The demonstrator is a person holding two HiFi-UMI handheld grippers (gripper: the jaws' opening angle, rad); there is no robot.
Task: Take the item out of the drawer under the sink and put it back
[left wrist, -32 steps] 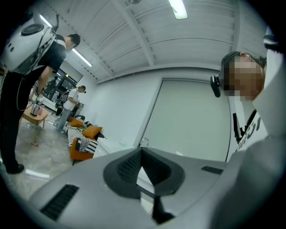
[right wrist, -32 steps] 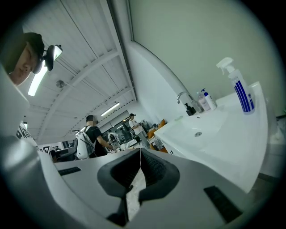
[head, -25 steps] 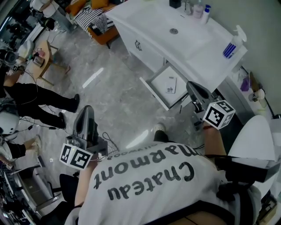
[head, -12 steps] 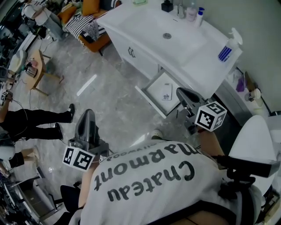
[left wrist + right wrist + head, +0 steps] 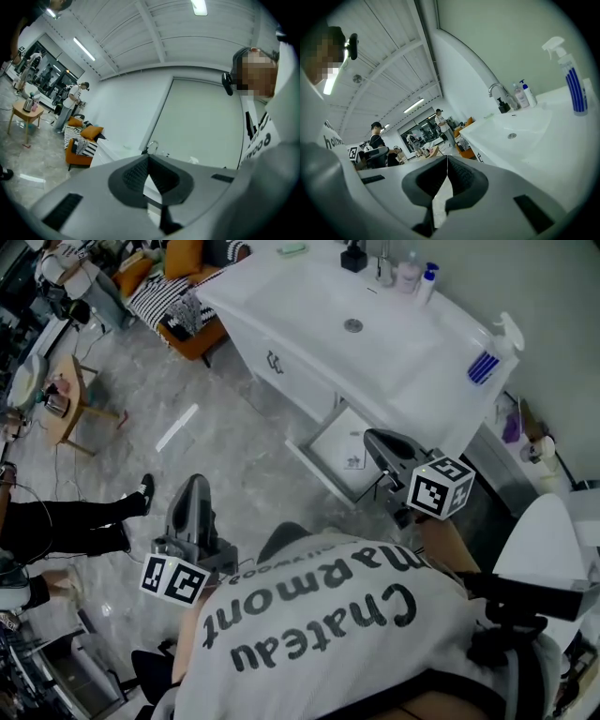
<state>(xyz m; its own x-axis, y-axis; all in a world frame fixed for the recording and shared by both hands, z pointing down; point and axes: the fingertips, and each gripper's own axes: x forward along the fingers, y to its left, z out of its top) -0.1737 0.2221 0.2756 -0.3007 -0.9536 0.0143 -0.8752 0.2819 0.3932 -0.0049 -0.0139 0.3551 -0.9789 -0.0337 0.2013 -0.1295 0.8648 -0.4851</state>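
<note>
The left gripper [image 5: 196, 486] sits low at the person's left side, above the bare floor [image 5: 234, 418]. Its own view shows its jaws pressed together with nothing between them. The right gripper [image 5: 373, 437] is closed and empty too, its pads meeting at the tips.

Over the last second both grippers have moved forward as the person steps closer to the cabinet. In the head view the right gripper hung just off the right side of the open drawer [image 5: 330, 435] a second ago. Now it overlaps the drawer's right edge. The left gripper keeps its place beside the body and points out over the floor to the left of the drawer.

The drawer stands pulled out below the sink [image 5: 353, 325]. The item [image 5: 354, 461], small, flat and pale with dark print, lies on the drawer's bottom, just beside the right gripper's tip in that view. It is too small to tell what it is, and nothing touches it.

This looks like the approach, so the taking-out has not begun. The right gripper seems better placed for it, and its jaws would have to open before it dips into the drawer.

Farther off, the white counter [image 5: 272, 287] carries a spray bottle [image 5: 489, 352] at its right end.
</note>
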